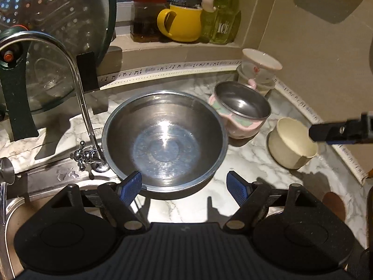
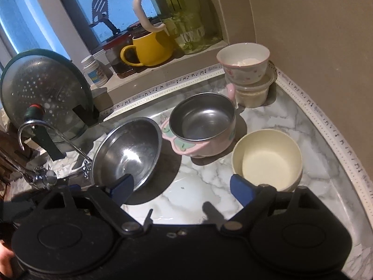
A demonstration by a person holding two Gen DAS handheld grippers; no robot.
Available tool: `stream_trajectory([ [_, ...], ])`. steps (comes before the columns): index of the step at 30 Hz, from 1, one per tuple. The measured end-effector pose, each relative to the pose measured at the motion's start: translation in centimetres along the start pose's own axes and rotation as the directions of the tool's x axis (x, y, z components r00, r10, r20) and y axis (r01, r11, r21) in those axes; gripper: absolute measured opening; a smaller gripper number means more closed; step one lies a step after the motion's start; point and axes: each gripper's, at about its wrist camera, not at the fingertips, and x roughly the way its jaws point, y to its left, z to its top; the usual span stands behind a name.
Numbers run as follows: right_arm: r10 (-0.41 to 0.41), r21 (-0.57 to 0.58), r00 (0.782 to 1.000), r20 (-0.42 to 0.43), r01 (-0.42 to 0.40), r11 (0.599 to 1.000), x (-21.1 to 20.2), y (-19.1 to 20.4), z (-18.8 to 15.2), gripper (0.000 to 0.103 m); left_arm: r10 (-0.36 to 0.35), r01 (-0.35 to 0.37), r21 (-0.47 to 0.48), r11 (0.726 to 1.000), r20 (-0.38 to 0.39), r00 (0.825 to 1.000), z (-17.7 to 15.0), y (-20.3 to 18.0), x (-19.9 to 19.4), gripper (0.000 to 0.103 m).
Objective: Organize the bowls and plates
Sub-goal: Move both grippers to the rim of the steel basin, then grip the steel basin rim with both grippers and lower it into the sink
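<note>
a large steel bowl (image 1: 164, 140) sits at the centre of the left wrist view on a marble counter (image 1: 244, 163), beside a tap (image 1: 81, 107). right of it stands a pink bowl (image 1: 240, 109), then a cream bowl (image 1: 291, 142). the left gripper (image 1: 185, 185) has its jaws apart, one finger at the steel bowl's rim. the right gripper (image 2: 184, 186) is also spread wide, holding nothing. a yellow mug (image 1: 181, 22) sits on the sill, top centre.

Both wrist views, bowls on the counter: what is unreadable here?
- Large steel bowl: near rim hidden by the left gripper finger in the left wrist view.
- Cream bowl: near rim hidden by the right gripper in the right wrist view.
- Plastic tub under the floral bowl: contents unclear, walls cloudy.
</note>
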Motion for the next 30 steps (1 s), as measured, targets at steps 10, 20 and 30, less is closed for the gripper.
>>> stream_trajectory([
  [10, 0.023, 0.04, 0.991, -0.133, -0.018, 0.999, 8.4, 2.9, -0.1, 0.056, 0.049, -0.051, -0.035, 0.998, -0.062, 0.997, -0.9, 2.5, 2.4, 0.079],
  [20, 0.066, 0.142, 0.977, -0.202, -0.037, 0.989, 12.7, 3.4, -0.8, 0.016, 0.061, -0.062, -0.026, 0.998, -0.049, 0.997, -1.1, 3.6, 2.0, 0.079],
  [30, 0.086, 0.169, 0.964, -0.251, -0.043, 0.985, 11.3, 2.2, -1.6, 0.015, 0.038, -0.039, -0.03, 0.999, -0.045, 0.998, -0.8, 3.6, 1.8, 0.079],
])
